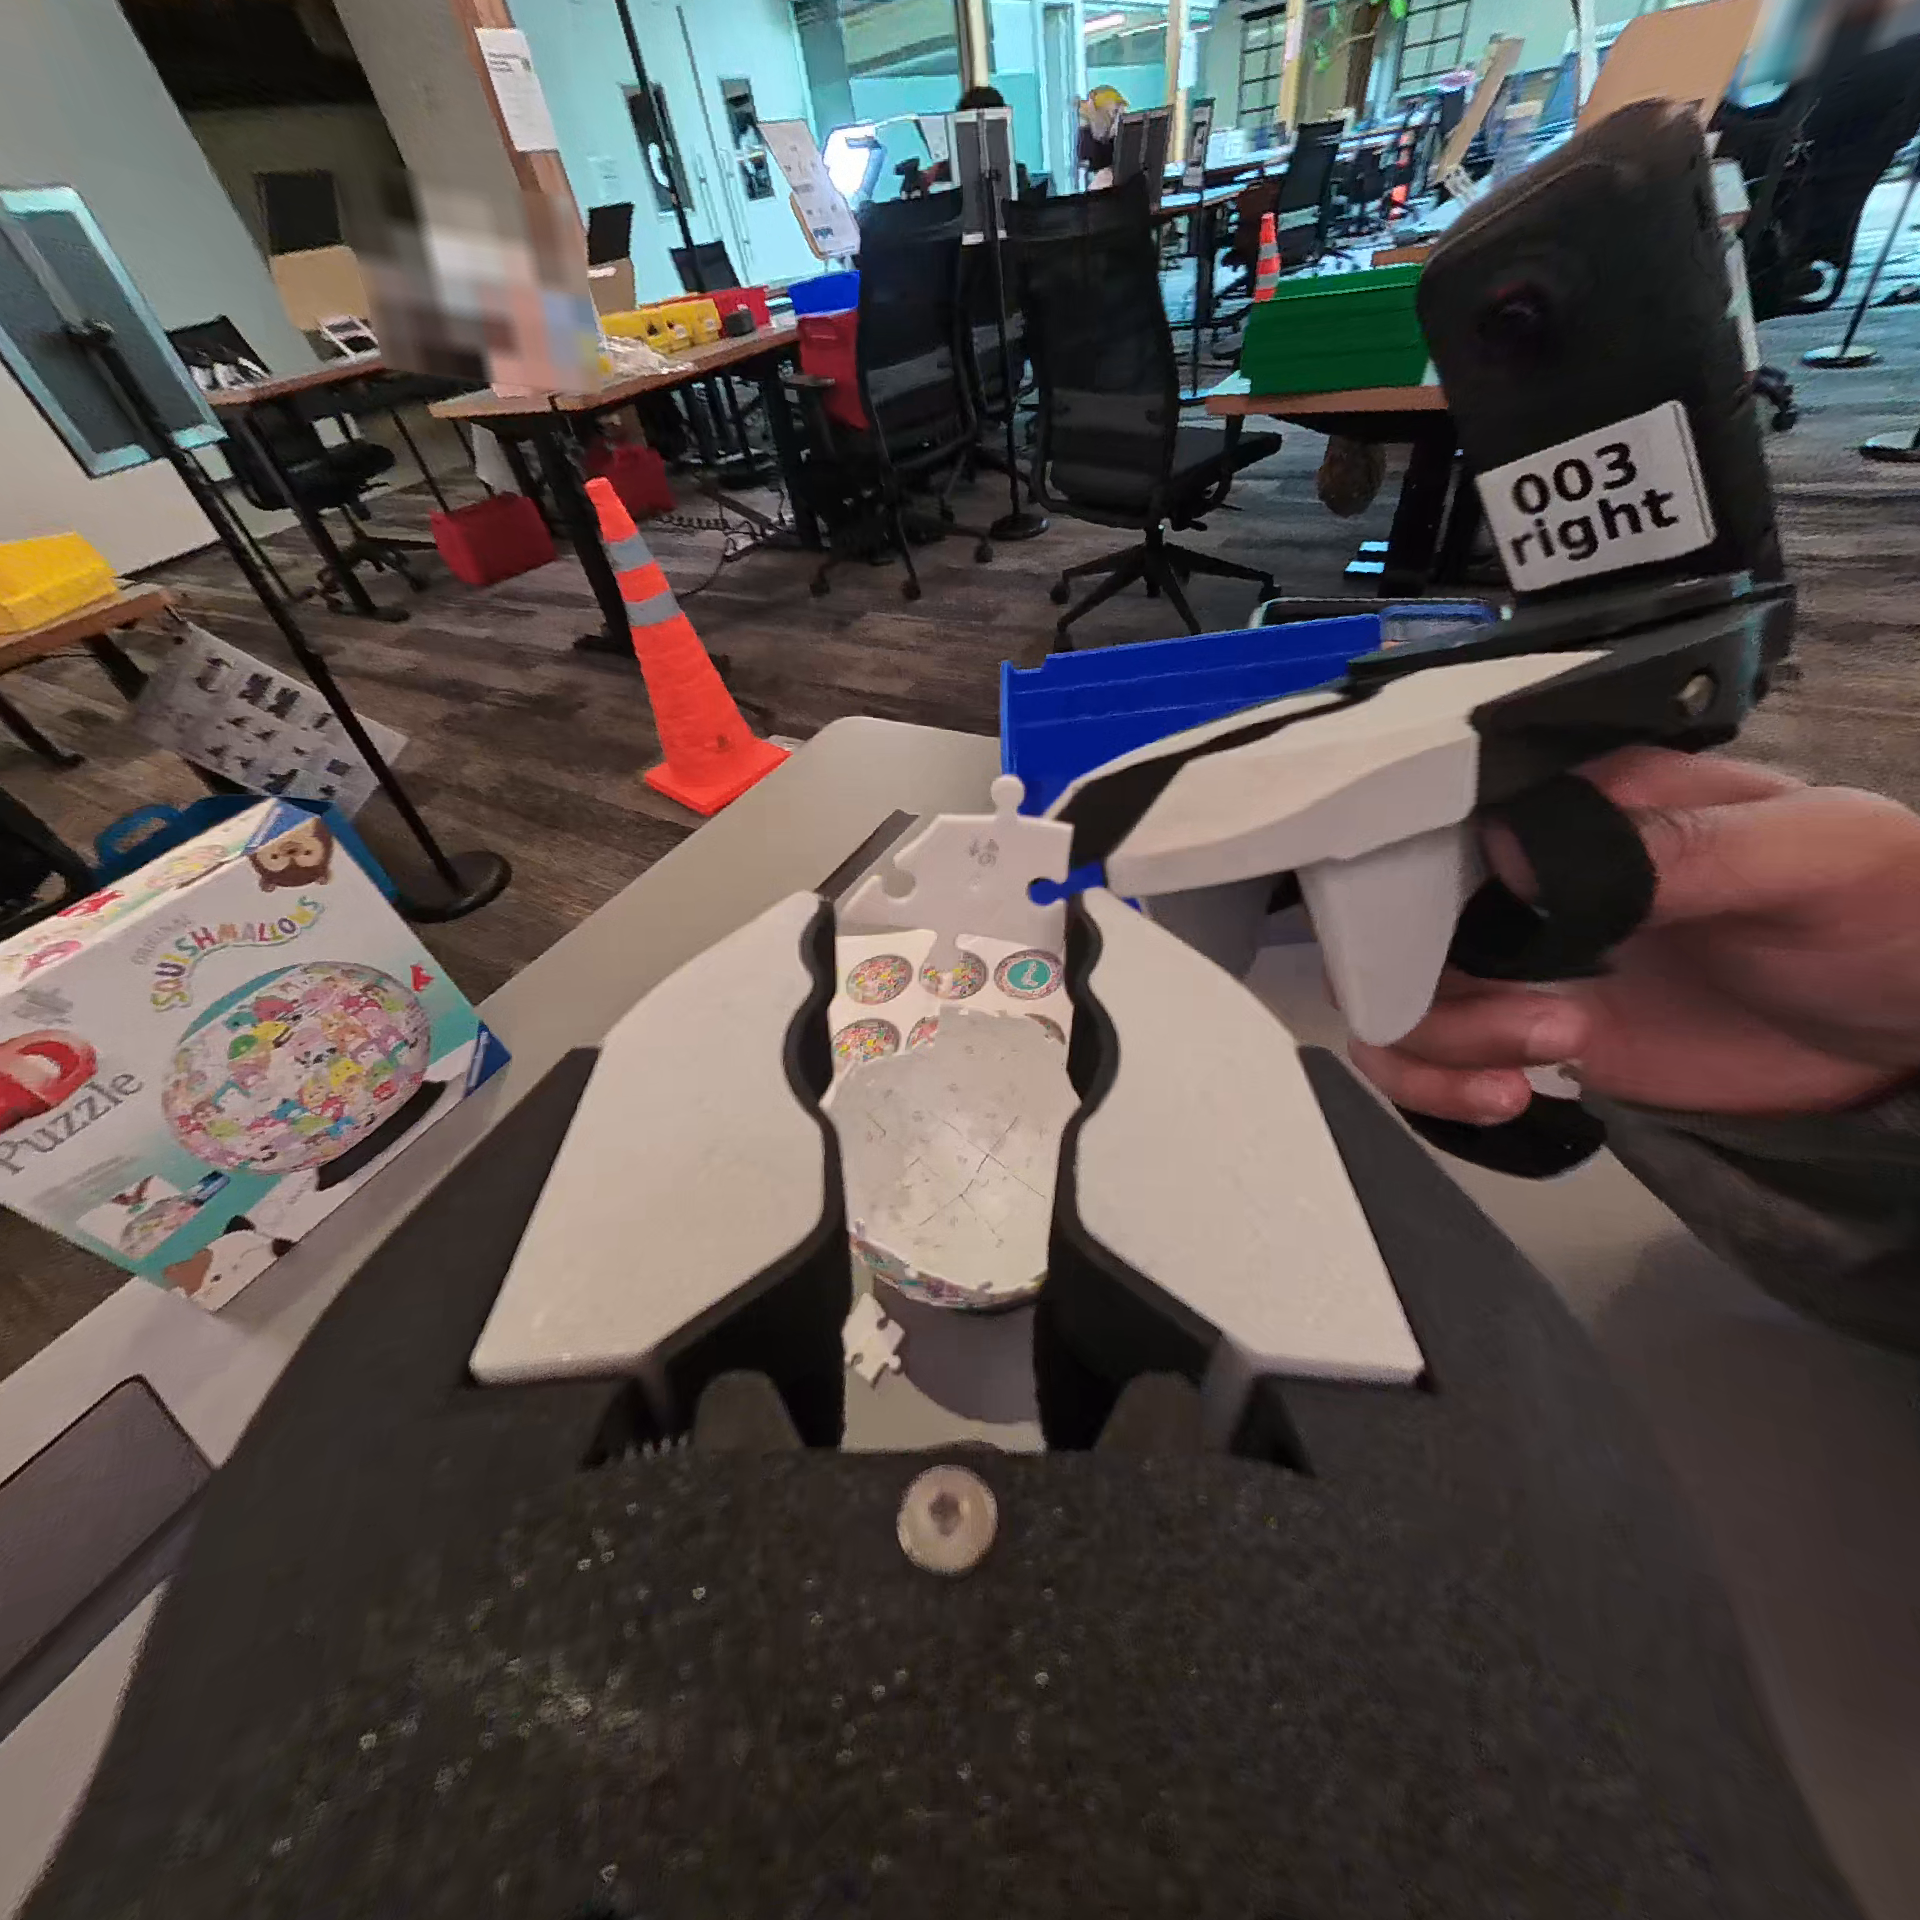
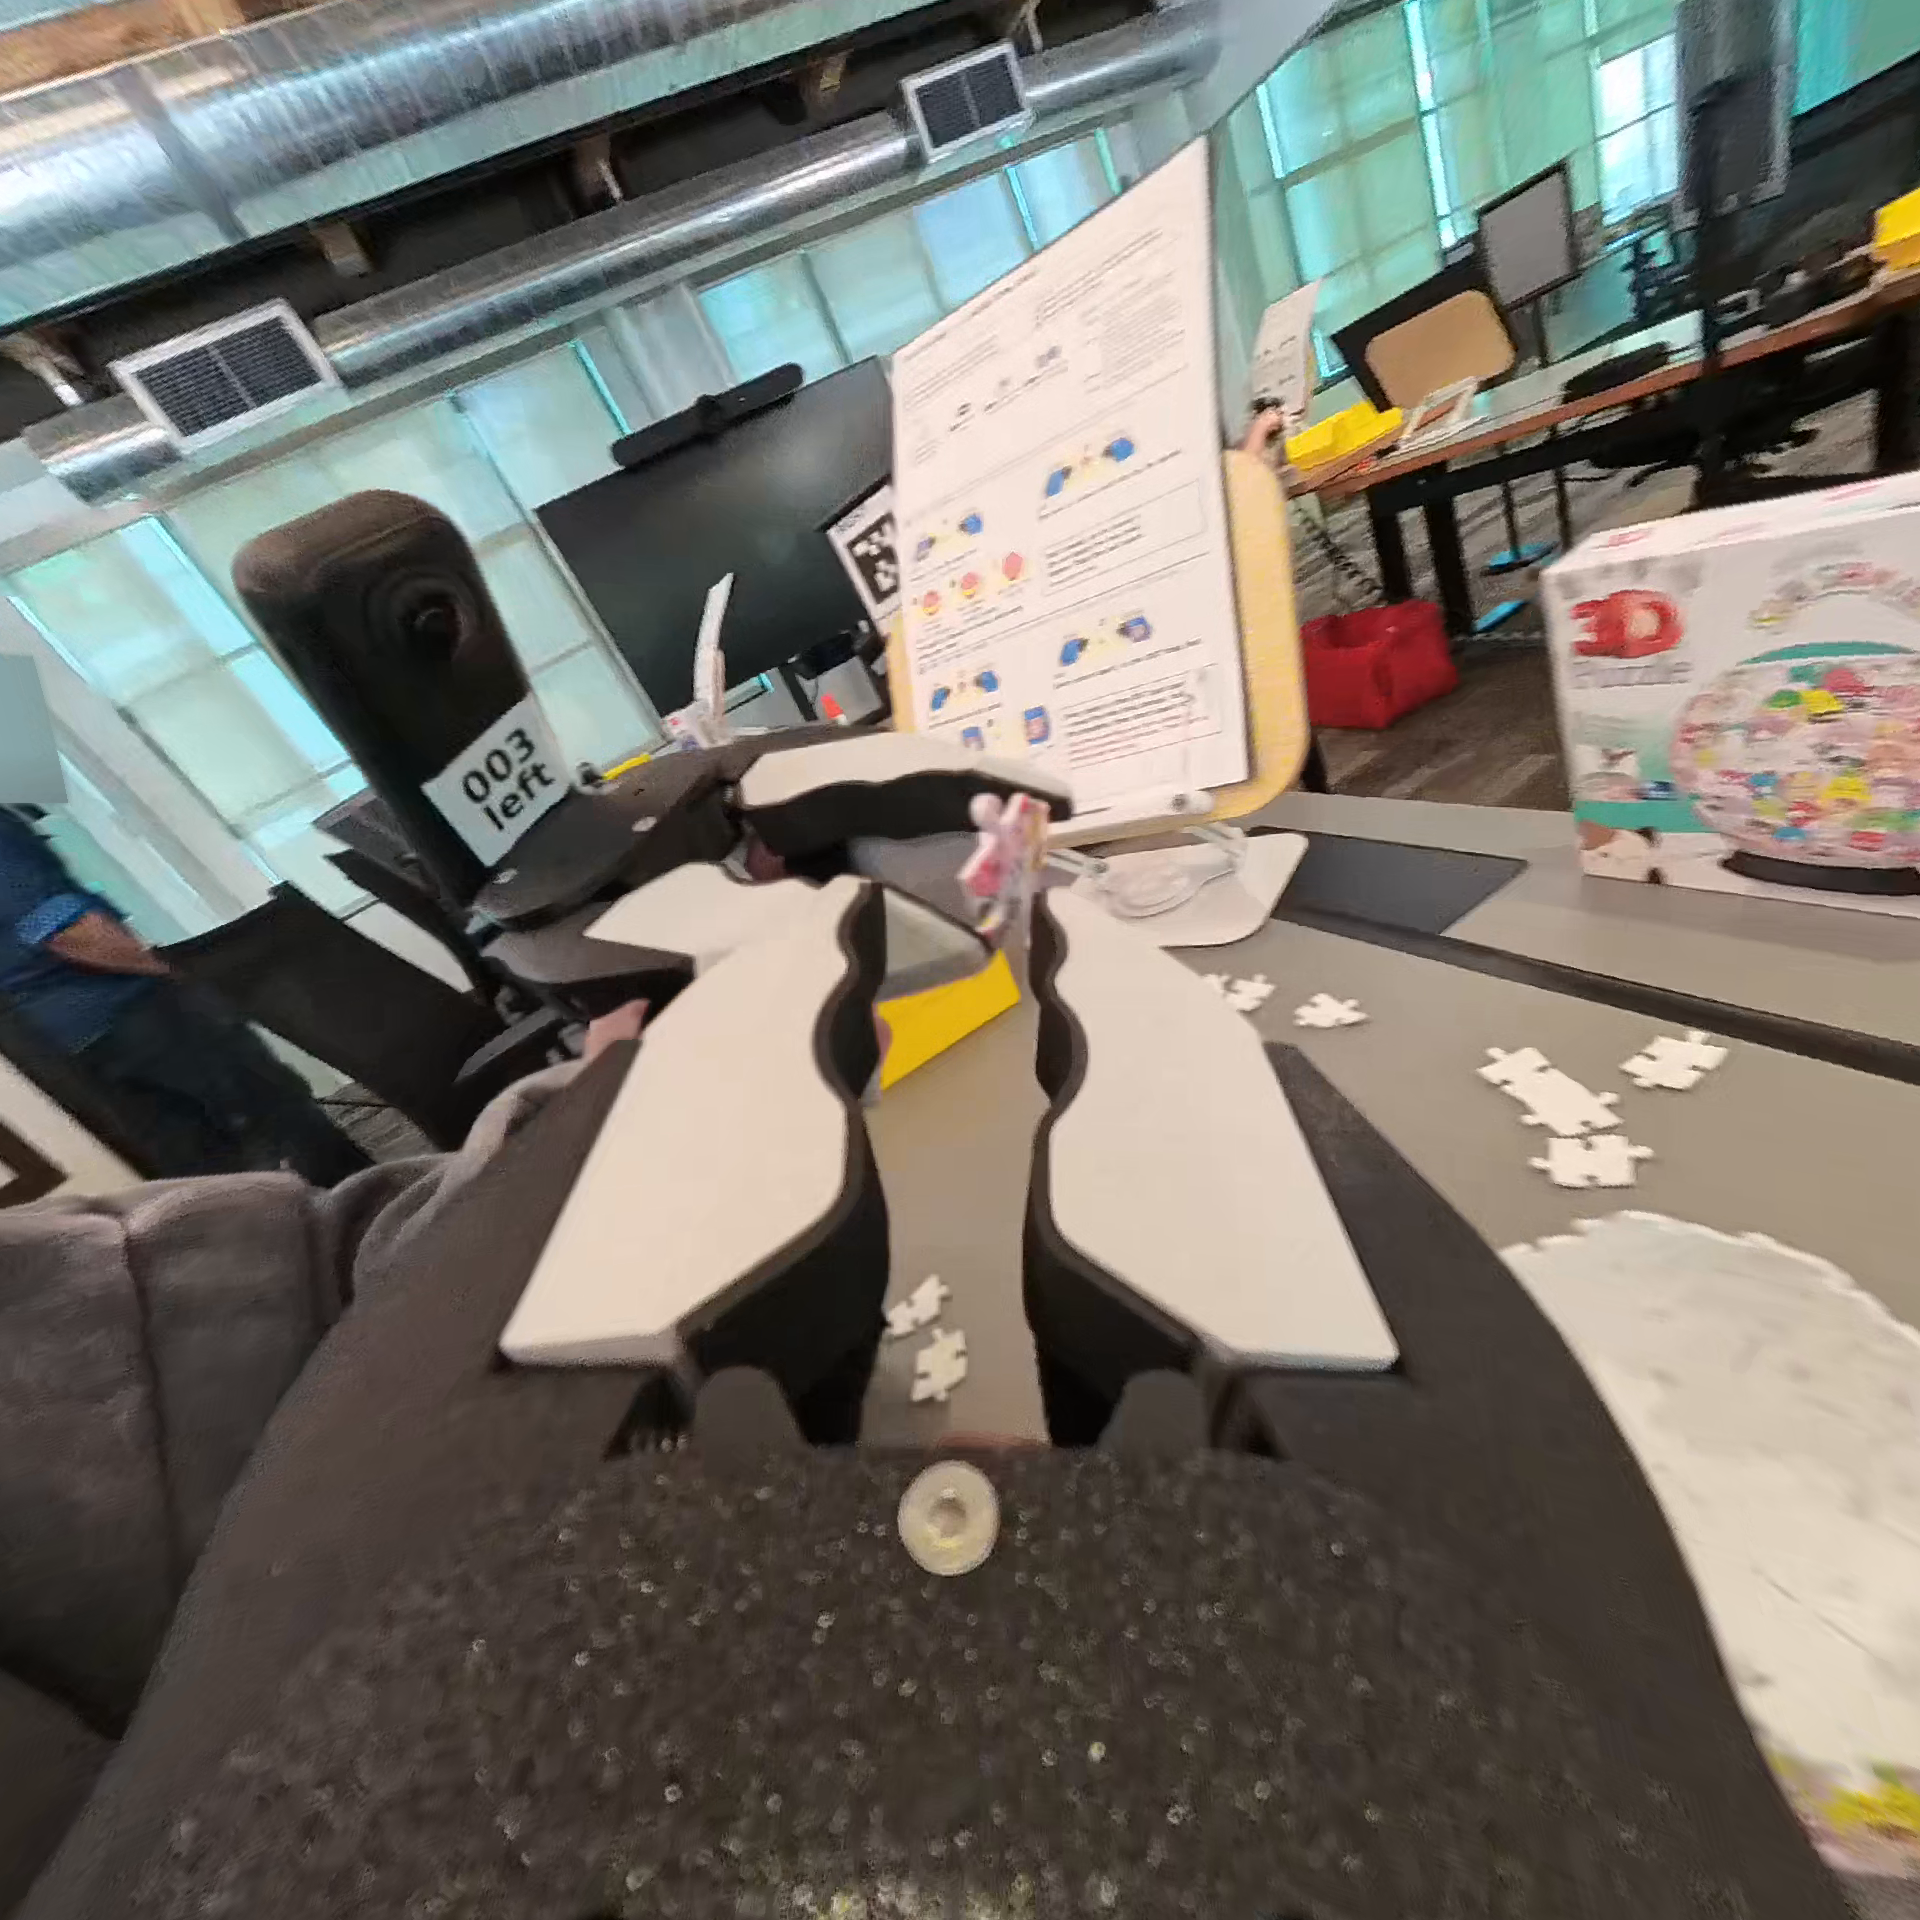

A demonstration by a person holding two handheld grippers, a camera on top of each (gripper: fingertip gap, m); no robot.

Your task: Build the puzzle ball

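Note:
My left gripper (image 1: 951,914) is shut on a white-backed puzzle piece (image 1: 966,862), gripping it by its side edges above the table. My right gripper (image 1: 1070,868) comes in from the right, its tip at the piece's right edge. In the right wrist view the piece (image 2: 1003,868) shows its coloured face. It sits between my right gripper's (image 2: 956,914) parted fingertips, close to the right one. The left gripper (image 2: 1029,800) reaches in from the left. The half-built ball shell (image 1: 945,1153) lies open side up on the table below; it also shows in the right wrist view (image 2: 1714,1455).
A round-sticker sheet (image 1: 951,977) and a loose piece (image 1: 871,1340) lie by the shell. Several loose pieces (image 2: 1548,1091) are scattered on the table. The puzzle box (image 1: 239,1049) stands at the left, a blue bin (image 1: 1174,696) behind, and a yellow bin (image 2: 945,1013) and an instruction board (image 2: 1070,582) beyond. From either gripper's tips it is about 20 centimeters to the half-built ball shell (image 1: 945,1153).

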